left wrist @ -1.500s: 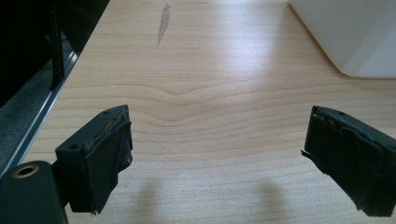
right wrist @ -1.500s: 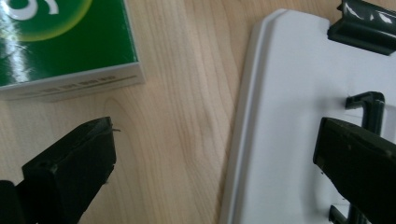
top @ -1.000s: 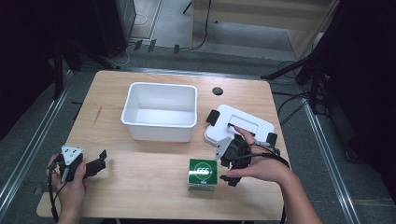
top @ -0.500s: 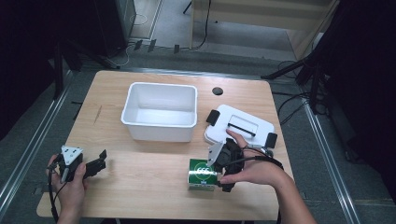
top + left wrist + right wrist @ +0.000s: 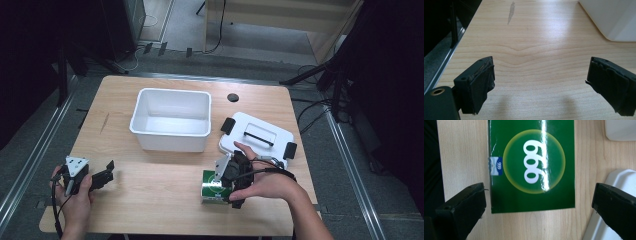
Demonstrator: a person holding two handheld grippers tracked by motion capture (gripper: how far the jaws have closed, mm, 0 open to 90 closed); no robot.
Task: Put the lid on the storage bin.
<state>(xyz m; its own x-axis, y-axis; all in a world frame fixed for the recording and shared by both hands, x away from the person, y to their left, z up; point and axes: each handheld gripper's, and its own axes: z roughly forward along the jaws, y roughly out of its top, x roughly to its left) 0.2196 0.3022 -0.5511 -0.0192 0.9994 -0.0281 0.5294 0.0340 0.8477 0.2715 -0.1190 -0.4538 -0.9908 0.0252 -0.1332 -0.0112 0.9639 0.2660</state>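
Right gripper (image 5: pixel 226 186) has dropped lower over the glossy green cardboard box with a white 999 logo (image 5: pixel 532 167), jaws spread wide either side, not touching it. Box lies flat at the wooden table's (image 5: pixel 150 200) front, just beside the white plastic lid with black clips (image 5: pixel 257 136), near the white rectangular plastic tub (image 5: pixel 172 120). Left gripper (image 5: pixel 541 82) is unmoved at the front-left, jaws apart, holding nothing.

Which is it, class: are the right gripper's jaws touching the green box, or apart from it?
Apart. In the right gripper view, the right gripper stands open, and bare table shows between each jaw and the green box.
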